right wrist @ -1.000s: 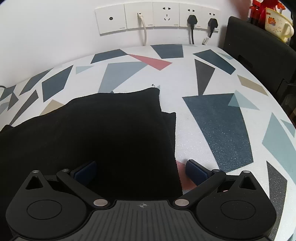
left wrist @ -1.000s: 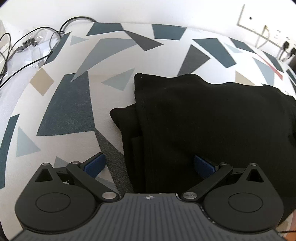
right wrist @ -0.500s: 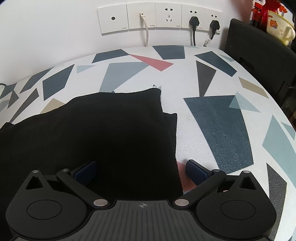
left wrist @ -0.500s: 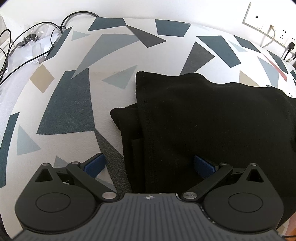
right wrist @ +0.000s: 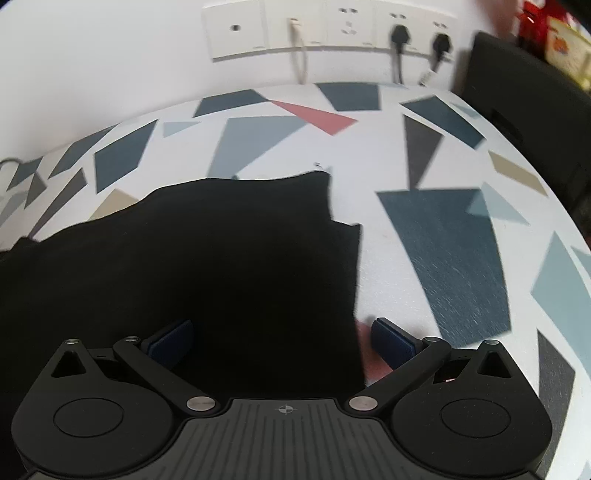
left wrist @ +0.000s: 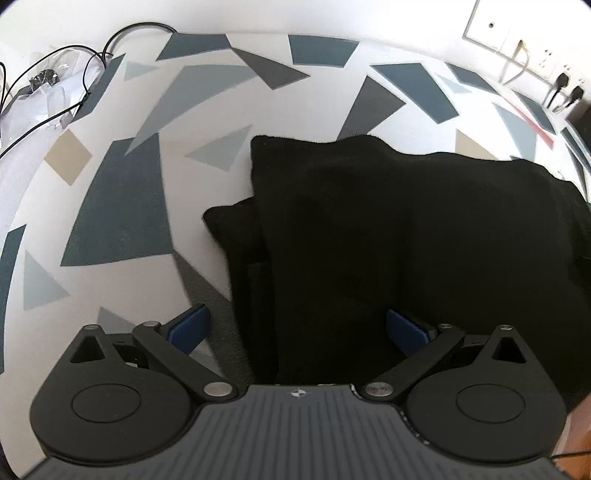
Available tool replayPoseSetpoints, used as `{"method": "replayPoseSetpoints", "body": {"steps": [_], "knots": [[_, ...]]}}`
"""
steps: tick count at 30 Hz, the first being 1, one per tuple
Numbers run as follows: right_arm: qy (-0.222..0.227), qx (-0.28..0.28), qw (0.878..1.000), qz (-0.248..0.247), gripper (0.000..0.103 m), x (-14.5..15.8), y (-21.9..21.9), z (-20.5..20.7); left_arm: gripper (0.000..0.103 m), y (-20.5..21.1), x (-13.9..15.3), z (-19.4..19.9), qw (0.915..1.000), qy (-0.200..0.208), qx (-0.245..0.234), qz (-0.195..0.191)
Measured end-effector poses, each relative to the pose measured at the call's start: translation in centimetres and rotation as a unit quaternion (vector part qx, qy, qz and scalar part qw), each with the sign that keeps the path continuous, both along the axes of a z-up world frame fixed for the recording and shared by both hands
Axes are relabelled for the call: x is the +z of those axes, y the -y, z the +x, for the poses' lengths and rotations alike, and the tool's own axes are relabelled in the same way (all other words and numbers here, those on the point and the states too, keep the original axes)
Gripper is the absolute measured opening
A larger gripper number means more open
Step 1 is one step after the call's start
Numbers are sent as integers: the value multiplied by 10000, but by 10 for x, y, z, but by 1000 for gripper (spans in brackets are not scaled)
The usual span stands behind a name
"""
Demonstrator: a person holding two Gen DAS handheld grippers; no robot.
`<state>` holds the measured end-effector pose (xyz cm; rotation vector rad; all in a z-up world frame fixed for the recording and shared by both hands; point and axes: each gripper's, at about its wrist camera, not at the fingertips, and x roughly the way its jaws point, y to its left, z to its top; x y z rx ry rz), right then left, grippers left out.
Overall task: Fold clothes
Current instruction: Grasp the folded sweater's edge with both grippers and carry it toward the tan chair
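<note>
A: What is counted in the left wrist view?

B: One black garment, folded, is seen from centre out to 3 o'clock on the patterned table. One left gripper is held spread wide, nothing clamped; one blue pad is over bare table, the other over the cloth. Black cables are found at 10 o'clock, wall sockets at 1 o'clock.

A: And the right wrist view?

B: The same garment is spread from centre to 9 o'clock. One right gripper is likewise parted and empty, straddling the garment's right edge. Five socket plates are mounted on the white wall at 12 o'clock; two black plugs and one white cable are fitted. A black chair back is seen at 2 o'clock.
</note>
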<state>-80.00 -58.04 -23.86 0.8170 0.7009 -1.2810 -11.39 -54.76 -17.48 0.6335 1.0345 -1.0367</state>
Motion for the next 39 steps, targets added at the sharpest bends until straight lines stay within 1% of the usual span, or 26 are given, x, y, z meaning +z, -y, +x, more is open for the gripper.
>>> {"method": "replayPoseSetpoints", "body": {"steps": [2, 5, 6, 7, 8, 9, 10, 11, 12, 13, 14, 15, 16, 17, 19, 20, 21, 23, 25, 27, 28, 29, 30, 31, 36, 39], "knots": [[-25, -42, 10000, -27, 102, -1, -4, -4, 103, -2, -1, -3, 10000, 78, 25, -54], [-119, 84, 9999, -66, 102, -2, -10, -3, 102, 3, -2, -7, 9992, 117, 352, -113], [-116, 131, 9998, -51, 102, -2, -11, -3, 99, 6, -1, -8, 9989, 131, 436, -150], [-110, 183, 9998, -35, 100, -2, -11, -2, 84, 10, 2, -12, 9987, 157, 412, -236], [-99, 279, 9996, -46, 96, 0, -11, 1, 51, 14, 6, -16, 9991, 84, 279, -319], [-82, 443, 9989, -99, 80, 2, -11, 6, 30, 18, 11, -21, 9991, -8, 128, -399], [-46, 641, 9978, -147, 57, 5, -11, 12, 22, 22, 15, -24, 9991, -151, 108, -369], [31, 857, 9962, -151, 46, 8, -9, 20, 21, 19, 18, -24, 9986, -220, 216, -432], [152, 1004, 9948, -55, 27, 10, -6, 28, 20, 14, 20, -23, 9977, -273, 343, -517], [317, 1123, 9931, 108, 26, 13, 0, 36, 20, 9, 23, -23, 9965, -326, 471, -601], [481, 1240, 9907, 271, 24, 15, 5, 43, 19, -3, 26, -19, 9943, -369, 719, -694], [620, 1432, 9870, 396, 22, 18, 10, 52, 19, -16, 29, -14, 9911, -410, 988, -787], [664, 1750, 9815, 397, 22, 23, 11, 65, 18, -34, 33, -7, 9875, -407, 1230, -899], [599, 2067, 9762, 250, 22, 32, 8, 79, 18, -53, 39, -1, 9839, -327, 1433, -1014], [457, 2595, 9645, -161, 21, 55, -3, 108, 18, -103, 52, 13, 9724, -121, 1953, -1274], [526, 2779, 9587, -314, 21, 68, -12, 124, 18, -130, 59, 20, 9646, -72, 2219, -1422], [593, 2961, 9522, -467, 20, 80, -22, 139, 18, -162, 66, 25, 9548, -70, 2505, -1597], [727, 3319, 9373, -773, 20, 106, -41, 170, 18, -225, 80, 34, 9328, -94, 3025, -1954], [851, 3694, 9193, -1061, 20, 130, -63, 202, 18, -291, 94, 32, 9140, 77, 3498, -2055], [1002, 4170, 8962, -1133, 20, 143, -97, 242, 18, -346, 105, 25, 8986, 407, 3919, -1930], [1090, 4405, 8838, -1135, 20, 149, -114, 262, 18, -375, 111, 21, 8889, 553, 4153, -1851], [1178, 4637, 8707, -1135, 20, 154, -132, 283, 18, -404, 115, 17, 8772, 664, 4409, -1780], [1252, 4882, 8565, -1118, 20, 159, -150, 303, 18, -429, 119, 14, 8633, 739, 4687, -1720], [1305, 5147, 8406, -1072, 20, 161, -170, 325, 18, -457, 123, 9, 8466, 807, 4991, -1663], [1538, 6232, 7633, -731, 20, 170, -265, 425, 18, -556, 124, -10, 7757, 1073, 6069, -1357], [1582, 6776, 7158, -587, 20, 170, -313, 471, 18, -598, 121, -8, 7402, 1102, 6527, -1182]]}}
